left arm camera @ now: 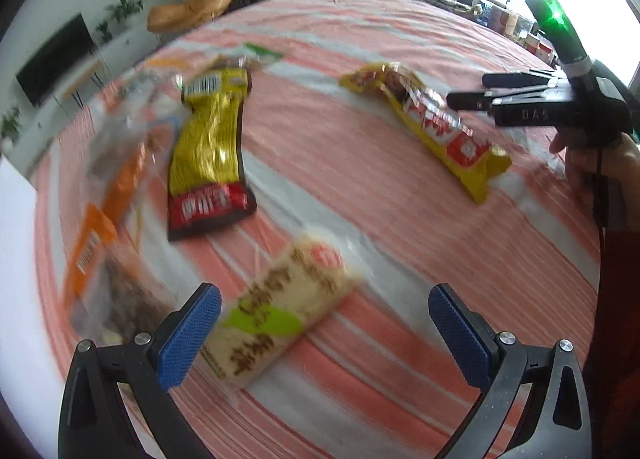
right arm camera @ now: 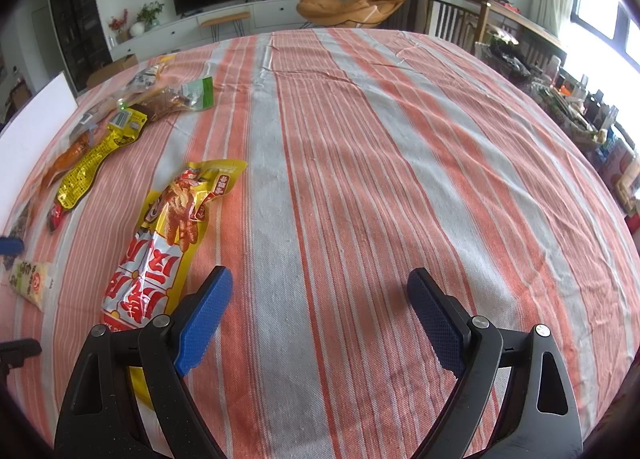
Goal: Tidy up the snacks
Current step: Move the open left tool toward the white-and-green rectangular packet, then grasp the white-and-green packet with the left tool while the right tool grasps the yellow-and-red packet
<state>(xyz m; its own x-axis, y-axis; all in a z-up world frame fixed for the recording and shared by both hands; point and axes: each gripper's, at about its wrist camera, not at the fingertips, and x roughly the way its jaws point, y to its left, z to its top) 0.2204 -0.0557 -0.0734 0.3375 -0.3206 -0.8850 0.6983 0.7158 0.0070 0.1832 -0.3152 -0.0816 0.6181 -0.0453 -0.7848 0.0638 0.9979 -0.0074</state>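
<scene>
Left wrist view: we see the pale rice-cracker packet lying on the striped cloth of the desk, between the fingers of our left tool, blurred, close to the left blue pad though we cannot tell if they touch.
Left tool: spread wide, pinching nothing.
Gold and red packet: lies flat, farther off and left of centre.
Yellow chicken-feet packet: lies far right, slanted, well apart from the gold one.
Far-left pile: clear and orange packets lie overlapping along the left edge, too blurred for us to read.
Right wrist view: our right tool hangs over bare cloth, its fingers spread, holding nothing.
Neighbour: the chicken-feet packet sits just left of that tool's left pad, partly hidden under it.
Hand: our right hand grips the right tool's handle at the right edge of the left view.
</scene>
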